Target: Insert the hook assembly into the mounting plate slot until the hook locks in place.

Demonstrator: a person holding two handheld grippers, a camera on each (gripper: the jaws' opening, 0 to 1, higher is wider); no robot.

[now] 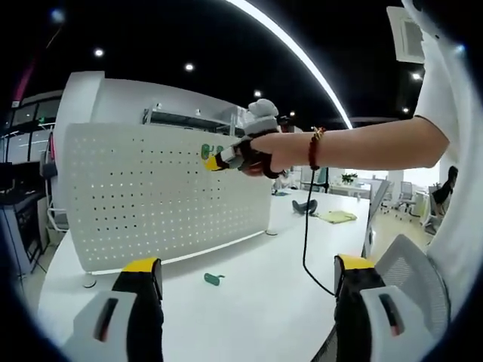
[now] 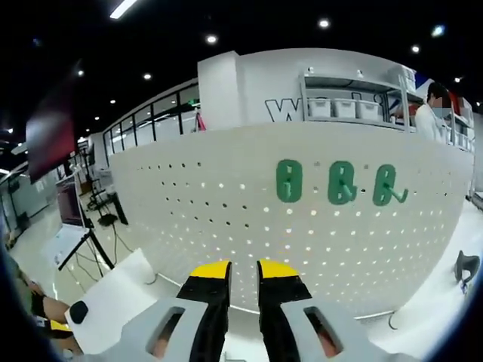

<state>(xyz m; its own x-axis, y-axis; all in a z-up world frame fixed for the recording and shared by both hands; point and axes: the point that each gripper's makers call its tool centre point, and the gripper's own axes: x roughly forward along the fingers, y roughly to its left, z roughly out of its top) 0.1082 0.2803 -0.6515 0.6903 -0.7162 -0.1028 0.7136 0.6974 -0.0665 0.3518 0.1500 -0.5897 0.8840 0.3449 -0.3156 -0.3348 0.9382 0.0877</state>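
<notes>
Left gripper (image 1: pixel 247 280): low over the near part of the white desk (image 1: pixel 249 302); its yellow-tipped jaws stand wide apart with nothing between them.

Right gripper (image 2: pixel 243 273): in its own view the two yellow tips are almost together, a narrow gap left, and nothing is caught between them. They point at the pegboard. In the left gripper view this gripper (image 1: pixel 213 161) is held up against the upper right part of the board by the person's hand (image 1: pixel 260 156), a red beaded bracelet (image 1: pixel 314 147) on the wrist.

Pegboard (image 2: pixel 302 226): a white perforated mounting panel standing upright across the far side of the desk, seen in the left gripper view as well (image 1: pixel 151 196).

Hooks on the board: three green hooks hang in a row near the board's upper right. The left hook (image 2: pixel 288 181) and middle hook (image 2: pixel 341 183) sit flat, and the right hook (image 2: pixel 388 185) has its prong turned outward.

Loose hook (image 1: pixel 213 279): a small green hook lies flat on the desk in front of the board's bottom edge, between the left gripper's jaws in the picture but well beyond them.

Cable (image 1: pixel 306 234): black, hanging from the person's arm down toward the desk's right edge.
</notes>
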